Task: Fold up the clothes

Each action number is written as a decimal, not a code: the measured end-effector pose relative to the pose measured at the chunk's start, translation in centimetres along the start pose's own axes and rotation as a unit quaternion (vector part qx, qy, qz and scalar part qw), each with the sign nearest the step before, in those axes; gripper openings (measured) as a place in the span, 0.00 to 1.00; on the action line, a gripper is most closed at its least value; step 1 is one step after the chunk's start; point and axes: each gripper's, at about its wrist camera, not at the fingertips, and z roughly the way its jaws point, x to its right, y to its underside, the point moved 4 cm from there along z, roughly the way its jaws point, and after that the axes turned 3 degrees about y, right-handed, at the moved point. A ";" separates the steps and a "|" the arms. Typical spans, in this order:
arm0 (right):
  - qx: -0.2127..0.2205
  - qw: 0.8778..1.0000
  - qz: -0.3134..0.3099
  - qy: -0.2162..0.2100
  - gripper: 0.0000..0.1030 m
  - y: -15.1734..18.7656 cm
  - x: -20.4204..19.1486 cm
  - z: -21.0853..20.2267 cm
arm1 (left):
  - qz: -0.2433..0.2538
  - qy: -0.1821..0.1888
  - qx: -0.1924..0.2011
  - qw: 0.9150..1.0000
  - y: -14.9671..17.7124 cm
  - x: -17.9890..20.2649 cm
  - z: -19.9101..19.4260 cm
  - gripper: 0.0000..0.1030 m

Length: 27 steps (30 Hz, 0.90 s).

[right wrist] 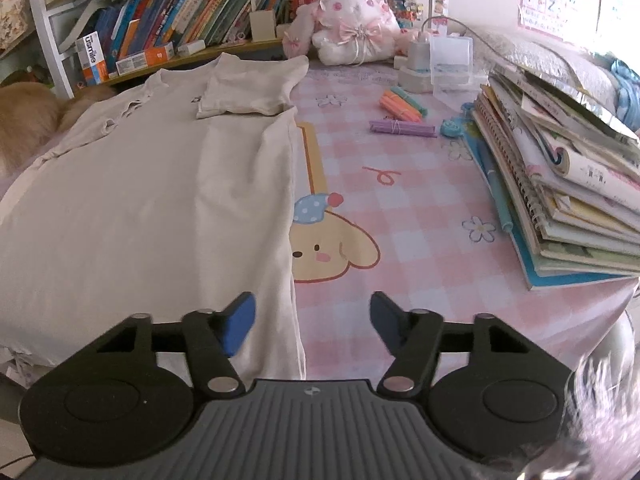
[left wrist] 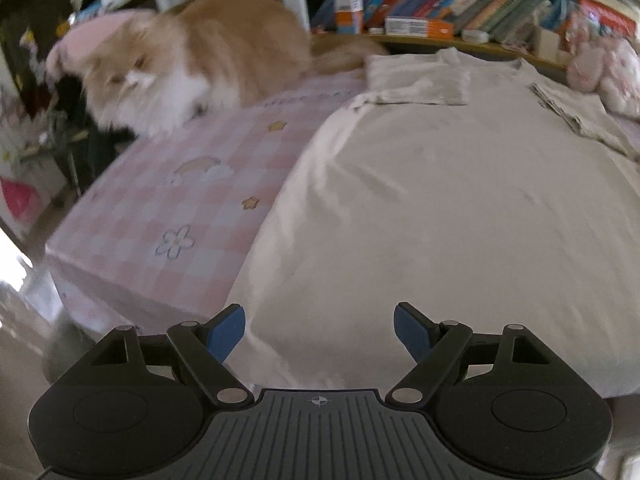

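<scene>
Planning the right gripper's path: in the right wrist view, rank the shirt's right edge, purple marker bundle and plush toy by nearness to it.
1. Shirt's right edge, between the right gripper's fingers.
2. Purple marker bundle, farther, right of centre.
3. Plush toy, at the back.

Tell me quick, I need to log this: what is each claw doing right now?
Left claw: open, empty, above the near hem of the shirt.
Right claw: open, holding nothing, the shirt's near right corner between its fingers.
</scene>
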 end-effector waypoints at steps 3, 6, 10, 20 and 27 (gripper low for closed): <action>-0.009 1.000 0.019 -0.014 0.48 0.1 0.4 0.0 | -0.026 -0.001 -0.014 1.000 0.4 -1.6 0.4 0.81; -0.021 0.999 0.029 -0.025 0.48 0.2 0.7 -0.1 | -0.036 -0.003 -0.028 0.999 0.7 -2.7 0.6 0.81; -0.042 0.997 0.050 -0.041 0.48 0.7 1.3 -0.4 | -0.052 0.014 -0.041 0.998 1.0 -3.8 0.7 0.81; -0.121 0.978 0.153 -0.074 0.48 2.3 3.6 0.6 | -0.159 0.080 -0.080 0.981 2.7 -6.9 1.8 0.81; -0.161 0.954 0.228 -0.109 0.49 2.5 4.4 1.9 | -0.242 0.098 -0.082 0.962 2.1 -10.5 3.0 0.81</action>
